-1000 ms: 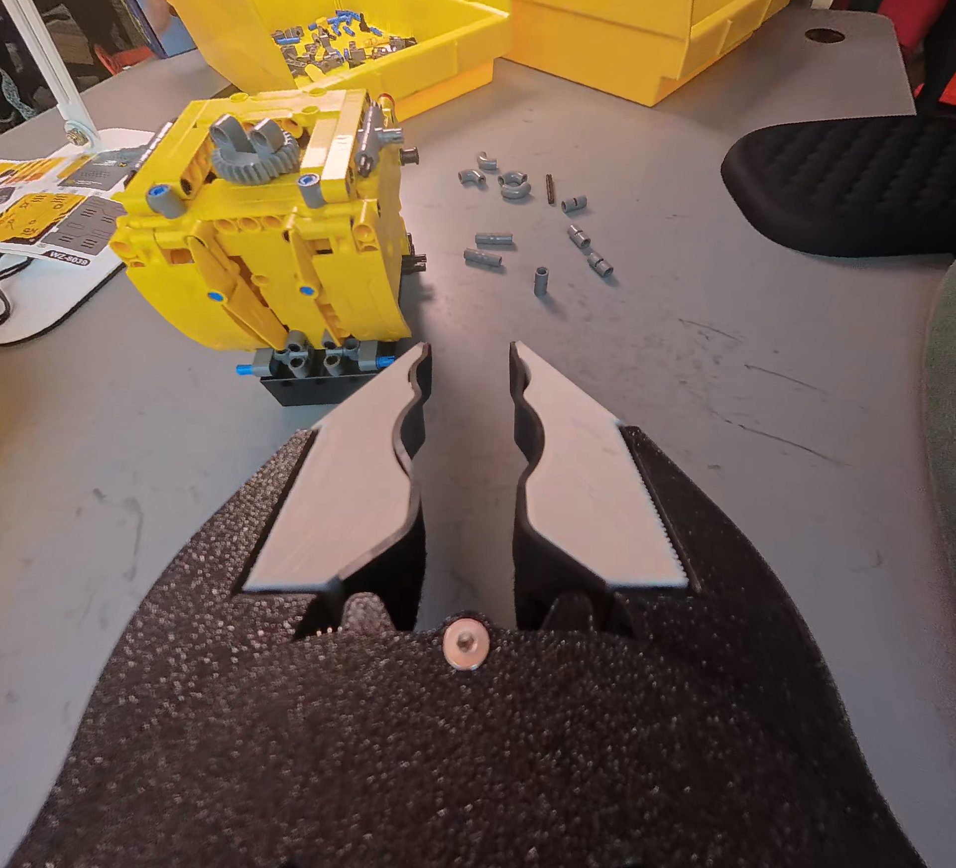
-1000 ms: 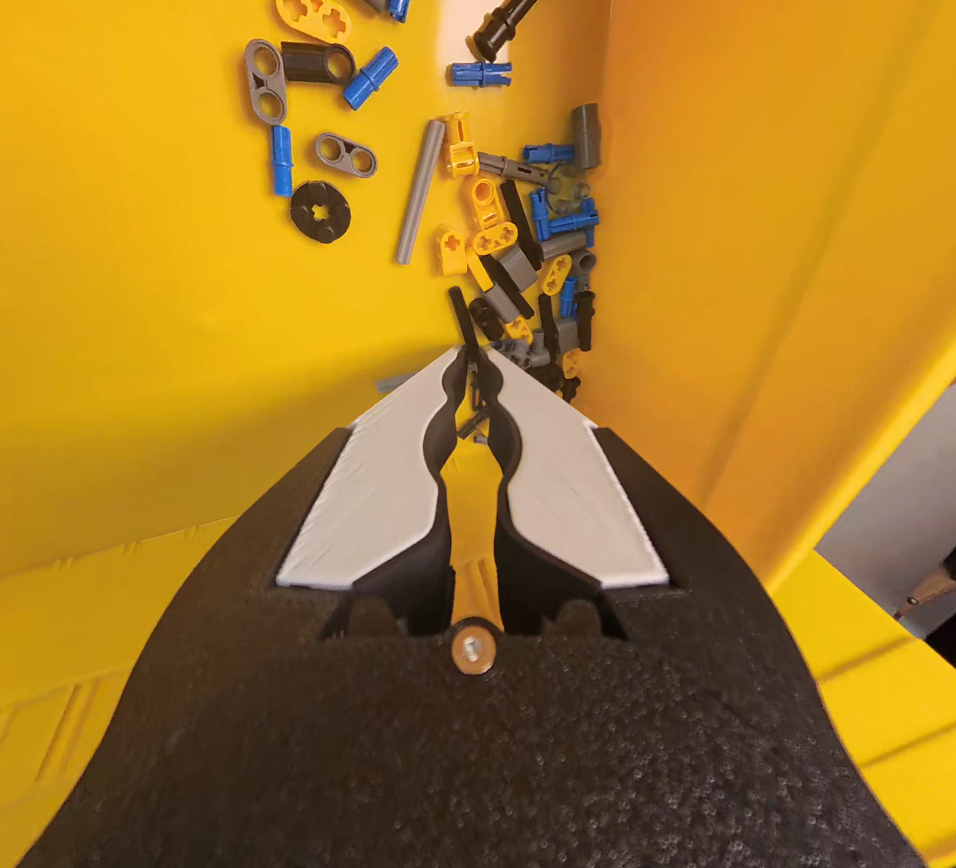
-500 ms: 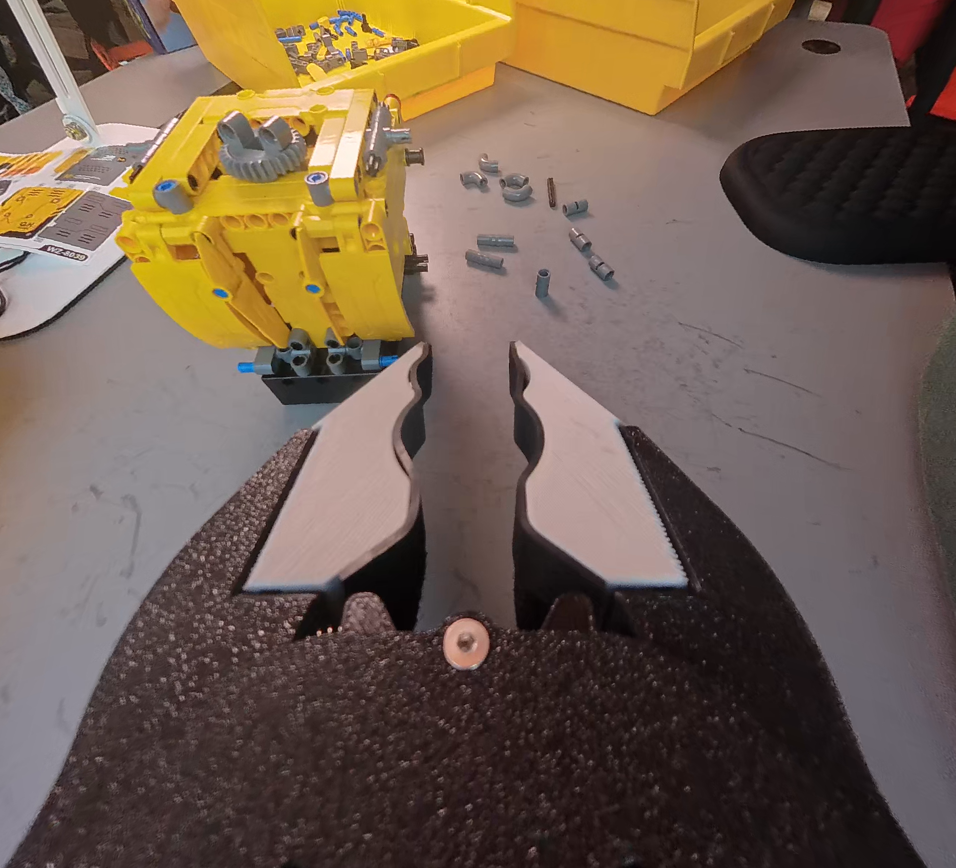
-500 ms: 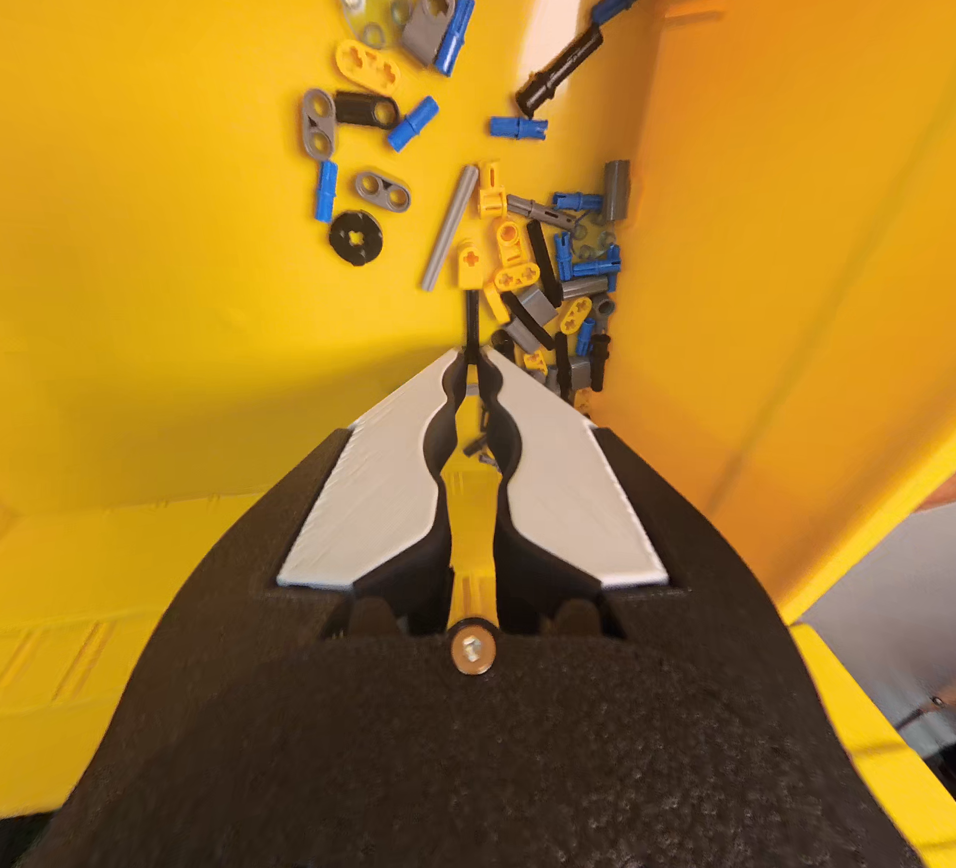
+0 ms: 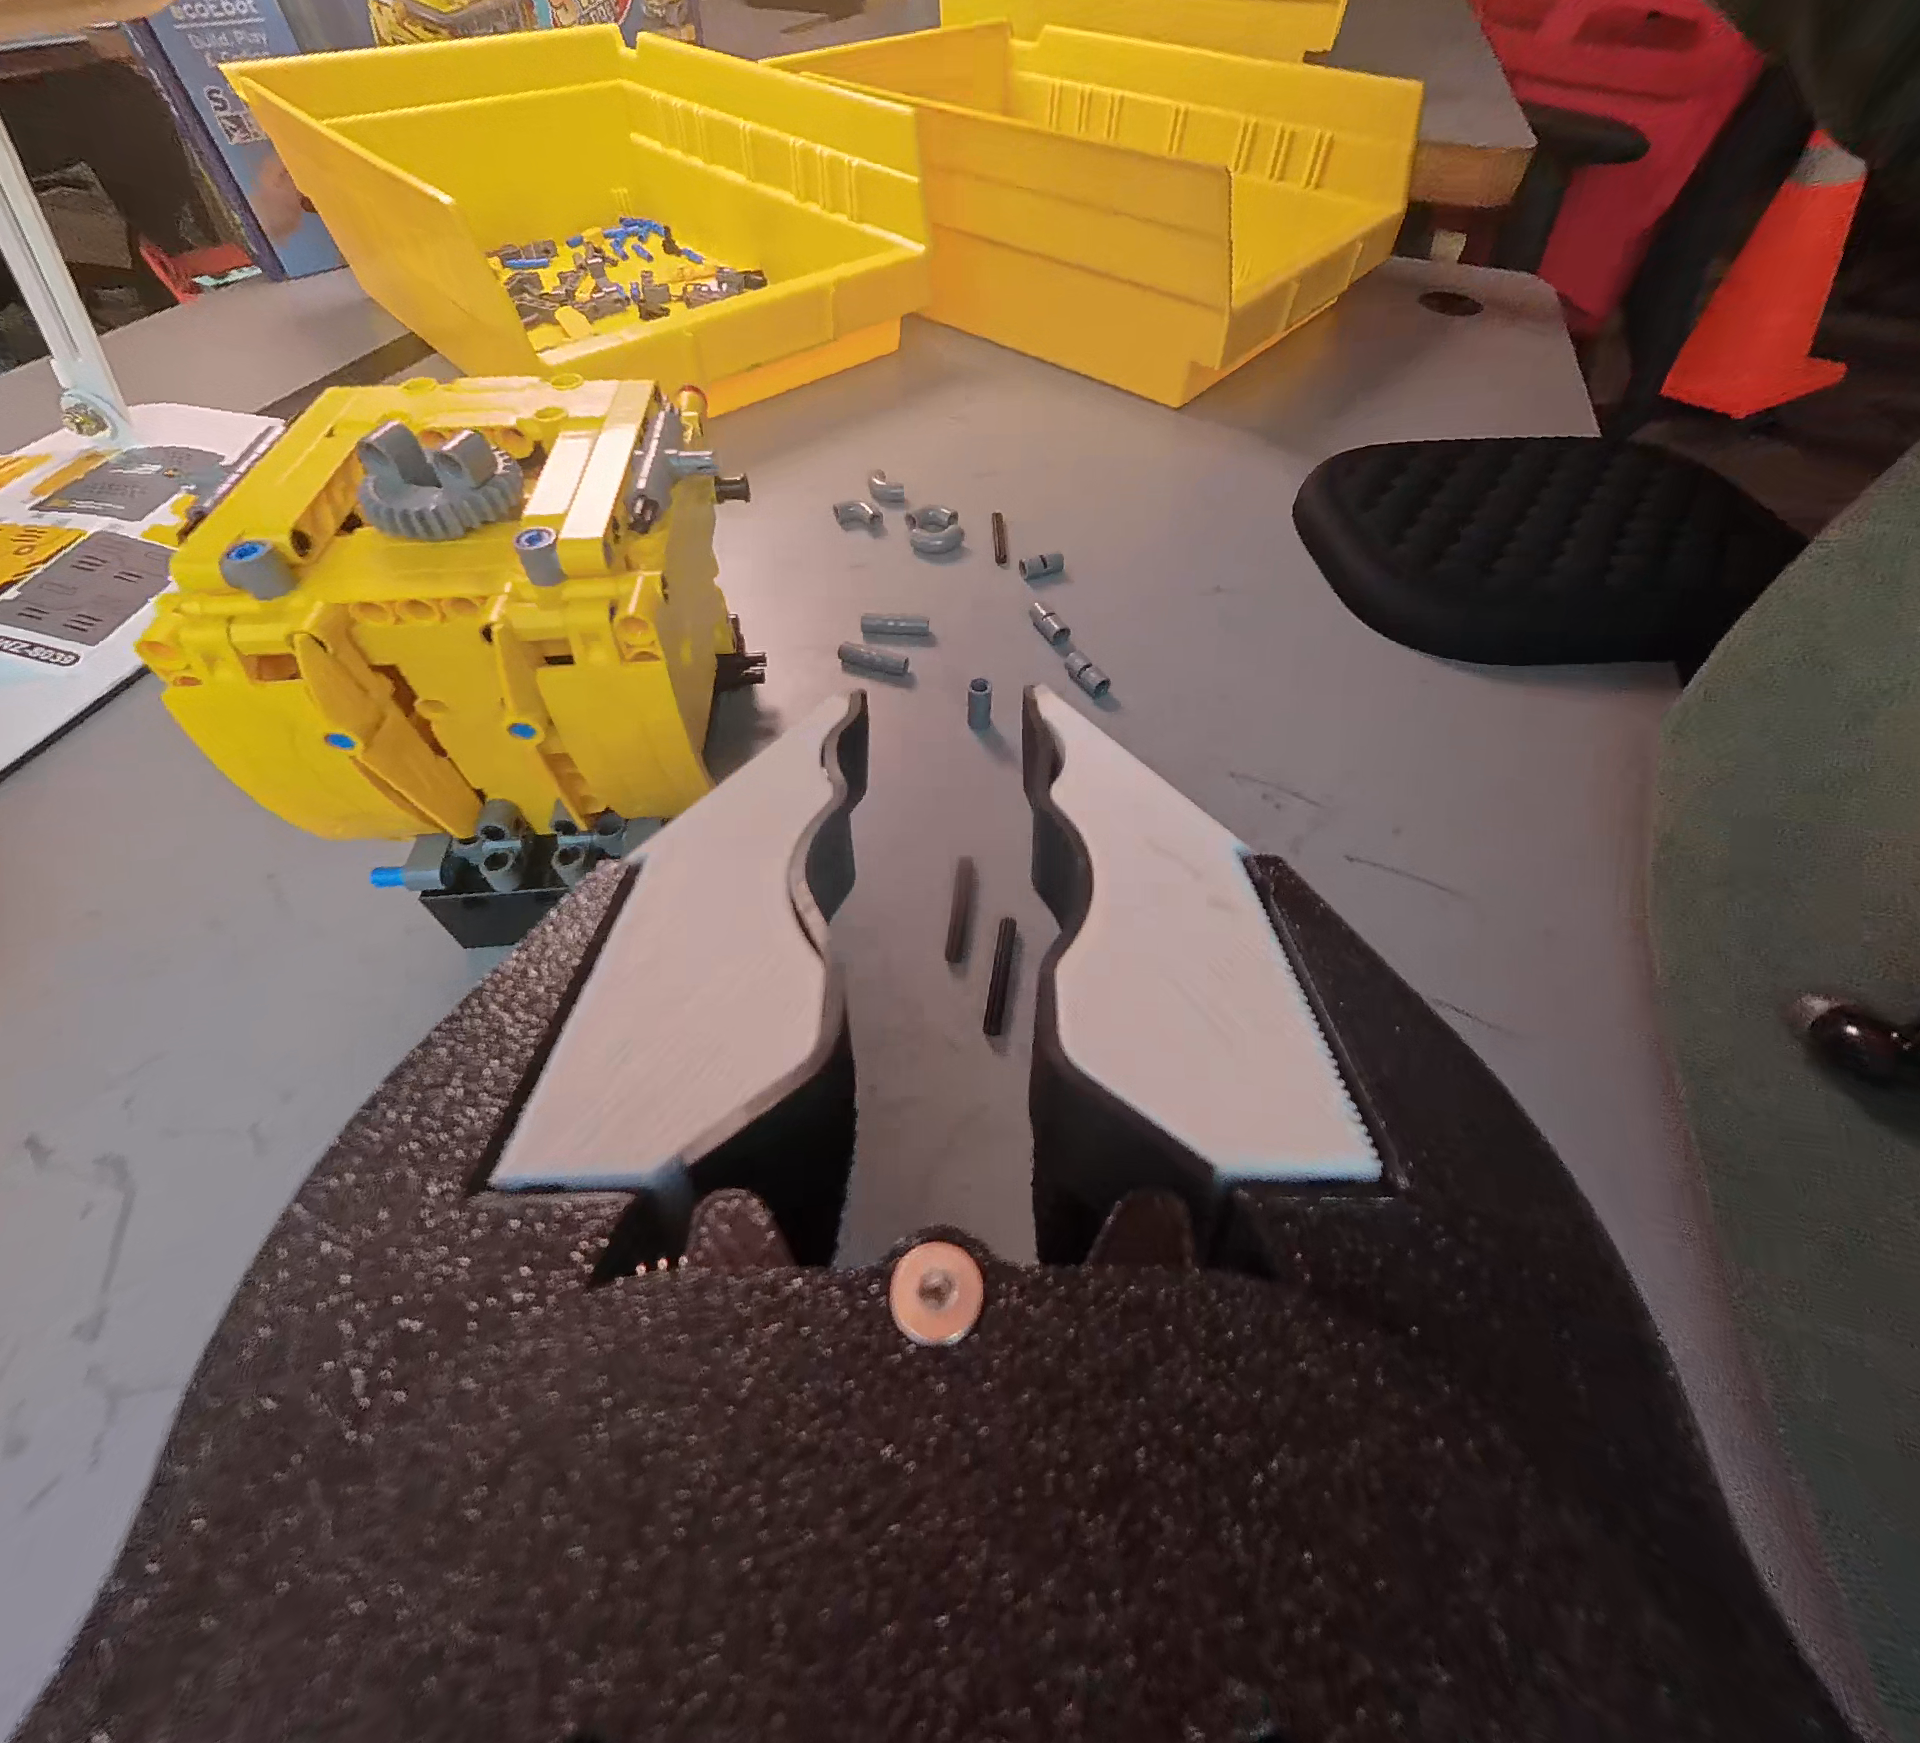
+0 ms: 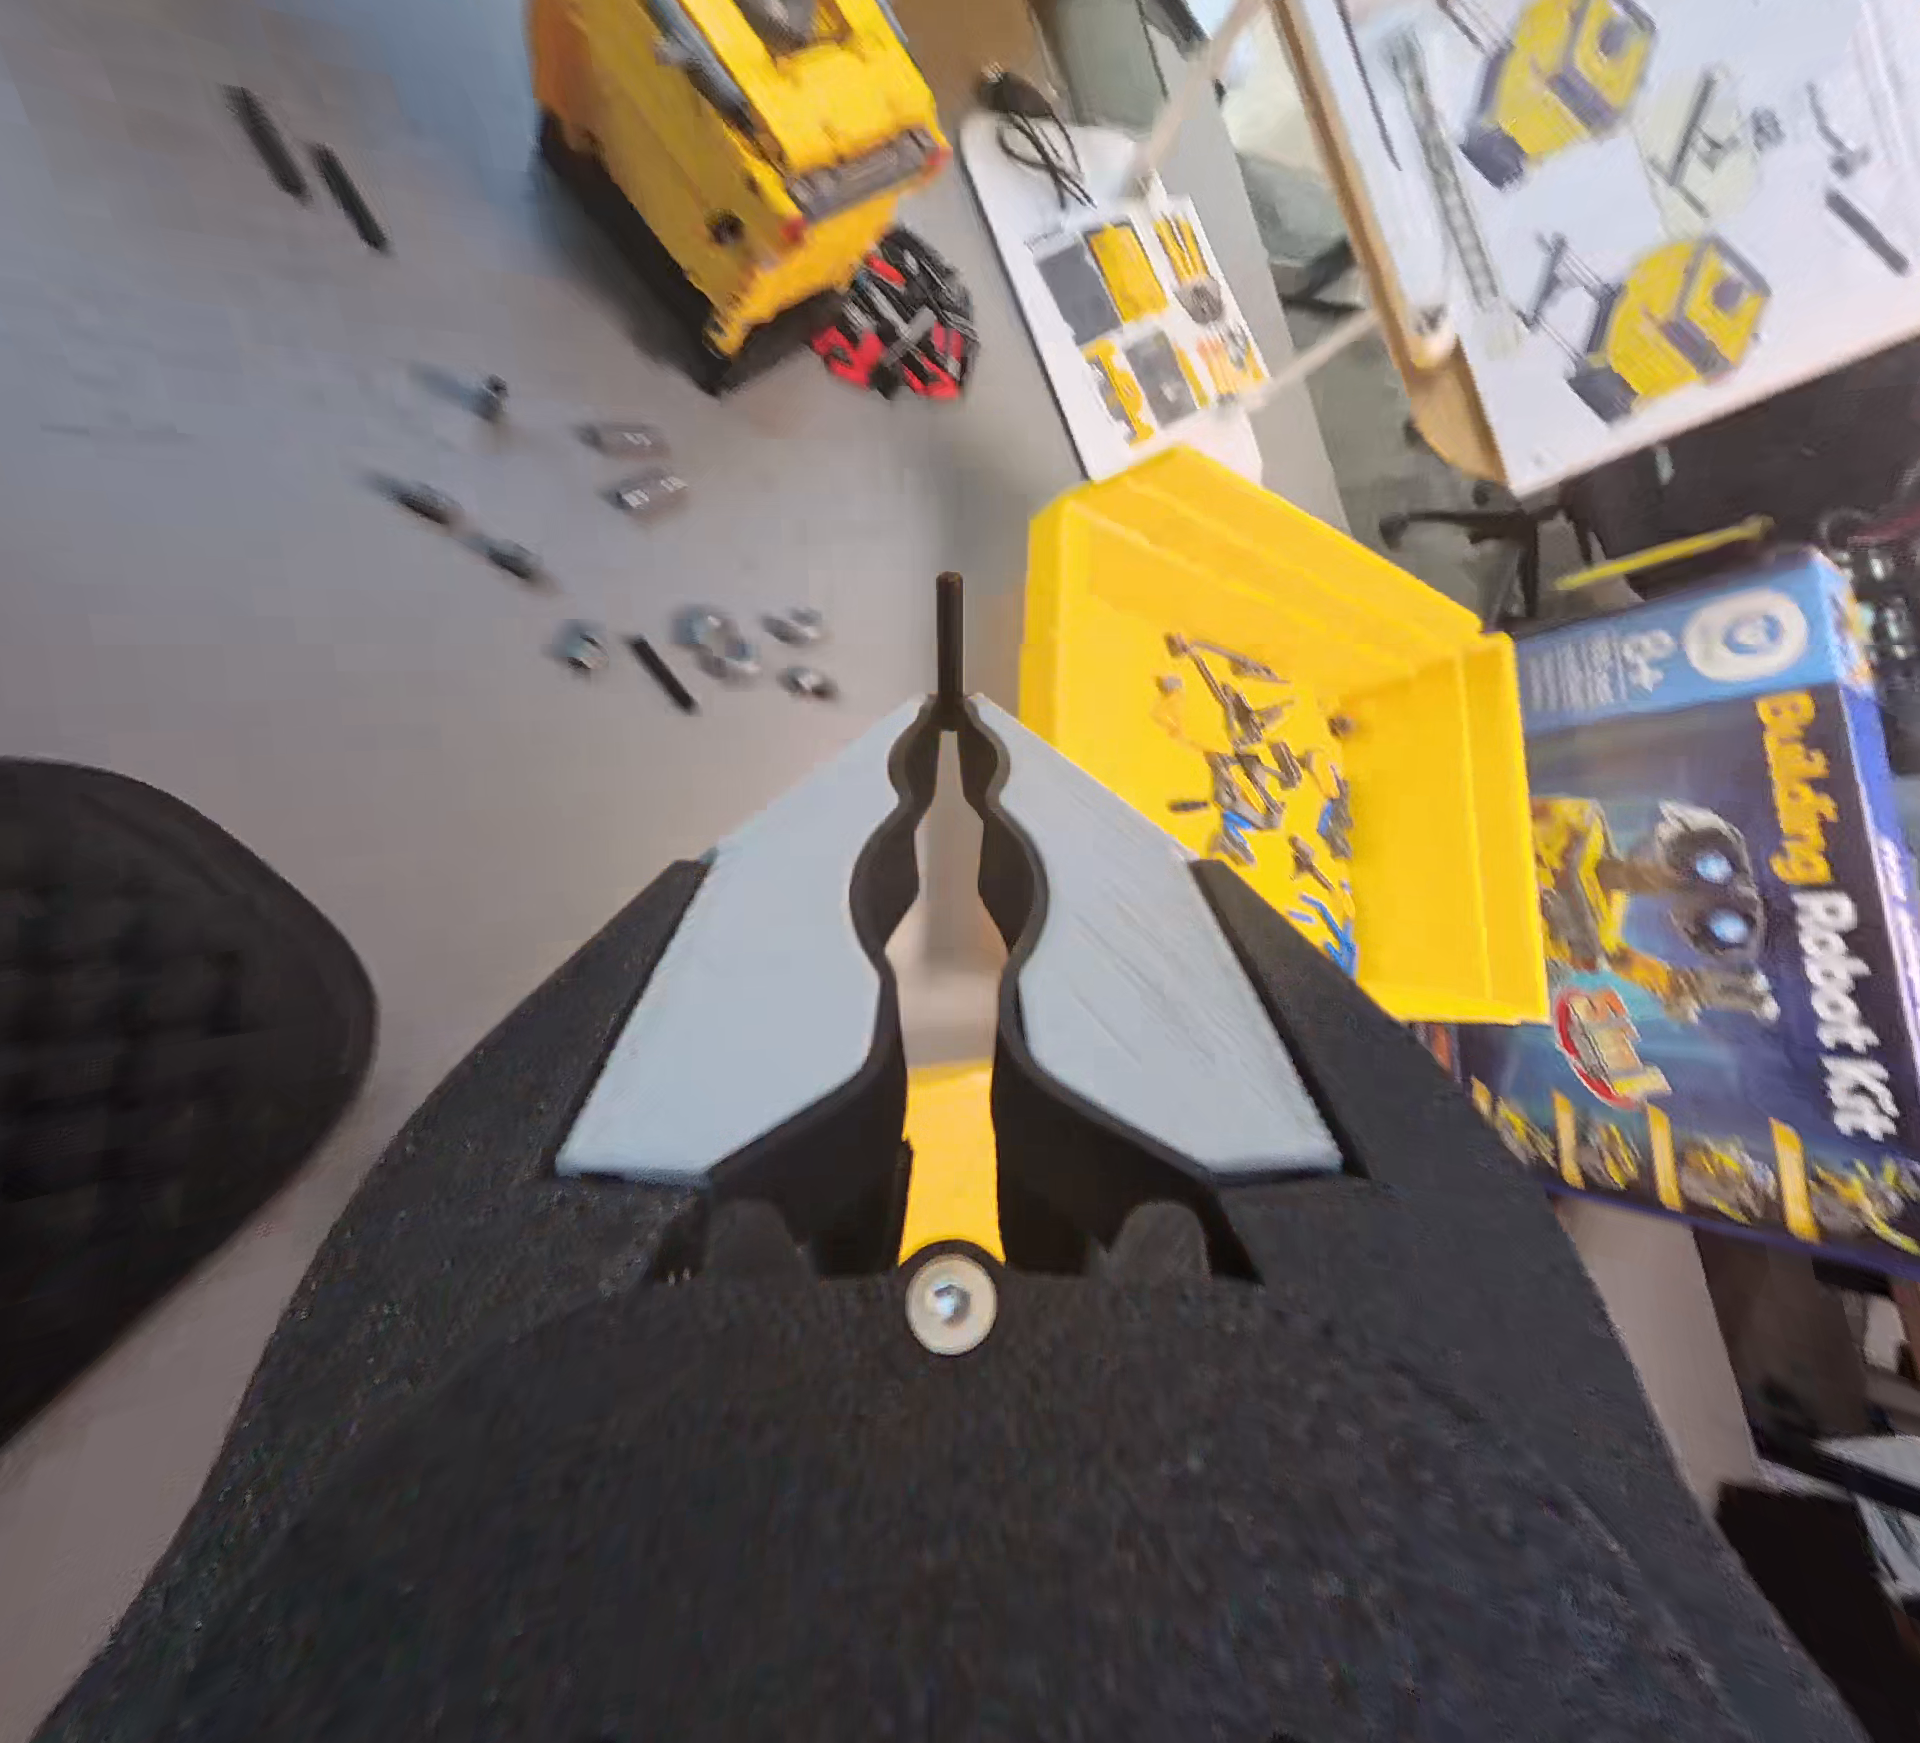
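The right gripper (image 6: 947, 704) is up in the air above the grey table (image 6: 312, 758), its tips pinched tight on a thin black pin (image 6: 948, 644) that pokes out past them, caught only by its near end so most of its length stays free. The picture from that side is smeared, so I cannot tell the pin's exact shape. Below and to one side sits the yellow bin (image 6: 1455, 810) with loose small parts heaped in it, and beside that a blue kit box (image 6: 1714, 914). The left gripper (image 5: 943, 706) hangs low over the table with its fingers parted a moderate way and nothing between them; through the gap I see two black rods (image 5: 982, 935) lying on the tabletop, untouched. Just to its left stands the yellow brick model (image 5: 436, 613), resting on a dark base with a grey gear on top, close enough that the empty gripper looks parked there to steady it. Ahead lie scattered grey connectors (image 5: 935, 592), spread singly, probably so each is easy to pick. A black mat (image 5: 1538, 550) lies off to the right.
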A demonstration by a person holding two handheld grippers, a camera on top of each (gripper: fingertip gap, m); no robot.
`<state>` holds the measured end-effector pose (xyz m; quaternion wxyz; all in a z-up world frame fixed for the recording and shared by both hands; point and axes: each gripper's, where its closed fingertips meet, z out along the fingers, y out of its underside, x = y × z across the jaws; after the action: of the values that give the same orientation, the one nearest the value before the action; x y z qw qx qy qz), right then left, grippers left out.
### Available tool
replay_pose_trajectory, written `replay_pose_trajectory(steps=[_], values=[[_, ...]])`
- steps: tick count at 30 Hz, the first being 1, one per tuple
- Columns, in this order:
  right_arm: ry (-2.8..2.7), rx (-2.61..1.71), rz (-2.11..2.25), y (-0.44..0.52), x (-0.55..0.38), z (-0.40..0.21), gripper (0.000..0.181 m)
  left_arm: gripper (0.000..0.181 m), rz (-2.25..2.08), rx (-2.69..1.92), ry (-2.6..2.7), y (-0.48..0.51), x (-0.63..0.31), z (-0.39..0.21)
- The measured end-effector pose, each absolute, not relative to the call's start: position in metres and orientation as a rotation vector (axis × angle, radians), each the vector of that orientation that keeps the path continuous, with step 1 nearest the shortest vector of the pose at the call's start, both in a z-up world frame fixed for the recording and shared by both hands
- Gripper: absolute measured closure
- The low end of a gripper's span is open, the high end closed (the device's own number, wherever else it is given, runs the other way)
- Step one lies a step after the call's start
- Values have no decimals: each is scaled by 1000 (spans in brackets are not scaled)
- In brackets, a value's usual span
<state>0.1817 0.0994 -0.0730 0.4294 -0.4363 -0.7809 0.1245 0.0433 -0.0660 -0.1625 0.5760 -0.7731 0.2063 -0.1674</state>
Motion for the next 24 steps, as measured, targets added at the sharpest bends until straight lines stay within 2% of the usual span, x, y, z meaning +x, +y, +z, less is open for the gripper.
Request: replay_pose_trajectory(steps=[5, 12, 17, 24], values=[[-2127, -1025, 472, -4, 123, -145, 178, 154, -263, -1824, 490, -69, 29, -162], [-2432, -1013, 490, -60, 74, -230, 178, 157, -165, -1873, 354, -65, -8, -166], [-2487, -990, 496, -68, 65, -242, 178, 157, -170, -1890, 355, -64, -8, -171], [-2445, -937, 714, -80, 60, -238, 174, 156, -125, -1890, 392, -56, -7, -171]])
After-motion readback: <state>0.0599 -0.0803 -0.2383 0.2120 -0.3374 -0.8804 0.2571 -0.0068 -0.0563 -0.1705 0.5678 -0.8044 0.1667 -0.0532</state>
